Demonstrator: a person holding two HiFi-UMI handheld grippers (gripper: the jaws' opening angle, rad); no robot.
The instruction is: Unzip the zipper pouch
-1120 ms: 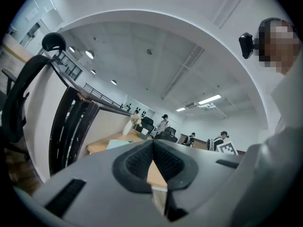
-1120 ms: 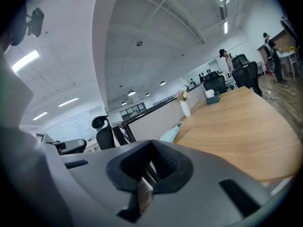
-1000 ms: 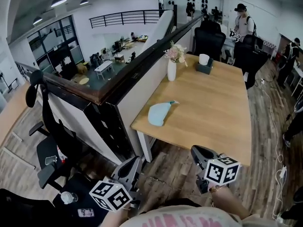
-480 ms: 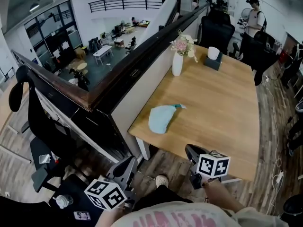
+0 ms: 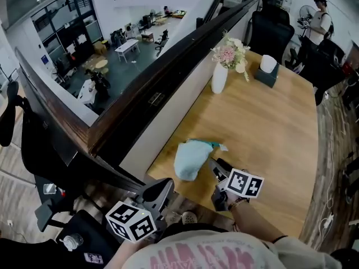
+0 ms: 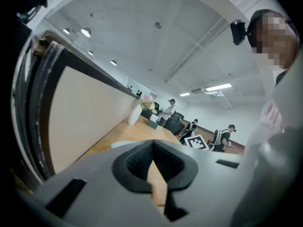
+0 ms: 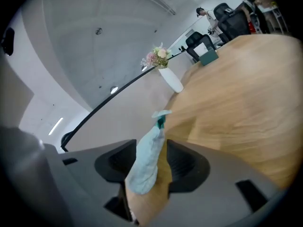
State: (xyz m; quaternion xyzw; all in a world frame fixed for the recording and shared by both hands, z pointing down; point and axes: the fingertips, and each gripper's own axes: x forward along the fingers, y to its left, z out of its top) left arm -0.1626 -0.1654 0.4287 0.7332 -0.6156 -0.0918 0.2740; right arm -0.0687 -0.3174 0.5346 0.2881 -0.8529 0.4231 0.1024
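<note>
A light blue zipper pouch [image 5: 188, 159] lies flat near the front left corner of the wooden table [image 5: 269, 133], its teal pull end [image 5: 216, 145] pointing right. My right gripper [image 5: 215, 168] hovers over the table just right of the pouch. Its jaws have just been opening and now stand open. In the right gripper view the pouch [image 7: 150, 143] shows in the gap of the right gripper [image 7: 154, 168], a little ahead of it, with no pad pressing on it. My left gripper [image 5: 162, 187] is shut and empty, below the table's front edge. The left gripper [image 6: 152, 144] aims along the table.
A white vase of flowers [image 5: 220, 76] and a tissue box [image 5: 267, 72] stand at the table's far end. A dark-topped partition [image 5: 162, 77] runs along the table's left side. Black office chairs [image 5: 272, 32] and a person [image 5: 321, 15] are behind the table.
Both grippers have moved forward to the table. The right one came over the front edge beside the pouch and its jaws opened. The left one stayed shut.
</note>
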